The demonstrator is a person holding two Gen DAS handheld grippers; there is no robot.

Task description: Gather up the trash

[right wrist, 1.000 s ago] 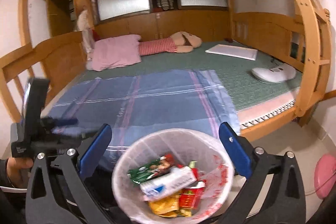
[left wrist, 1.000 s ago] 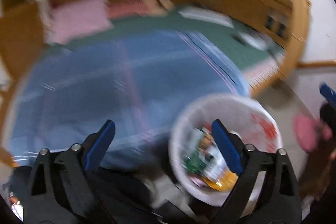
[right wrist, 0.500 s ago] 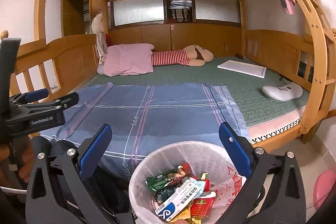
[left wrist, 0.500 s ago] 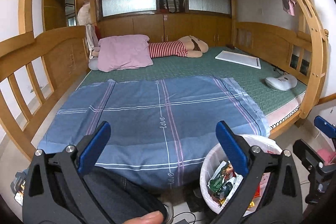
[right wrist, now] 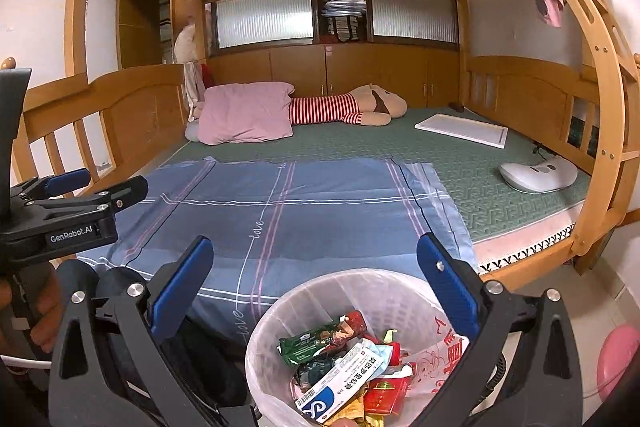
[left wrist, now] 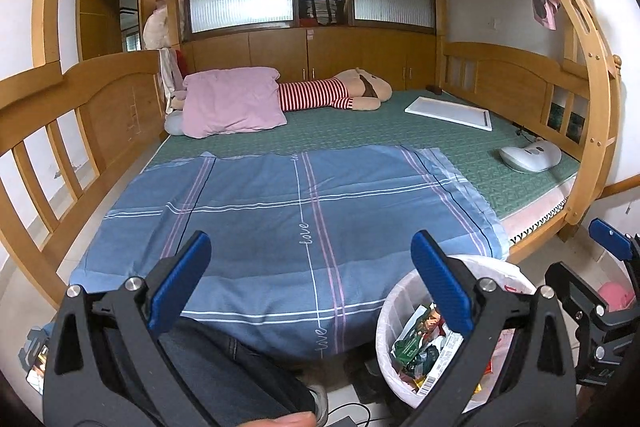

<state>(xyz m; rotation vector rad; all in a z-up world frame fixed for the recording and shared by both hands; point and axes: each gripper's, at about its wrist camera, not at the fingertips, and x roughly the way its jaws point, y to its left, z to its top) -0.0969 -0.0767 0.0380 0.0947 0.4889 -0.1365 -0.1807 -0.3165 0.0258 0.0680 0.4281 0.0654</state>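
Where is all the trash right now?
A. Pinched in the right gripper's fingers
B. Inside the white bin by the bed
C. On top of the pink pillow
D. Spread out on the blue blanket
B. The wrappers and a small box lie piled inside the white bin, while the blue blanket and pink pillow show no trash and both grippers are open.

Wooden bunk bed (left wrist: 516, 83), lower deck covered by green mat (left wrist: 400, 131). Directly on mat: blue plaid sheet (left wrist: 288, 219) spread over near half, overhanging front edge; pink pillow (left wrist: 232, 103) at far left; striped plush toy (left wrist: 340, 95) beside pillow, touching; white flat board (left wrist: 450, 111) far right; white rounded device (left wrist: 530, 157) near right rail.

Floor (right wrist: 604, 291) beside bed: lined bin (right wrist: 384, 299) holding wrappers.
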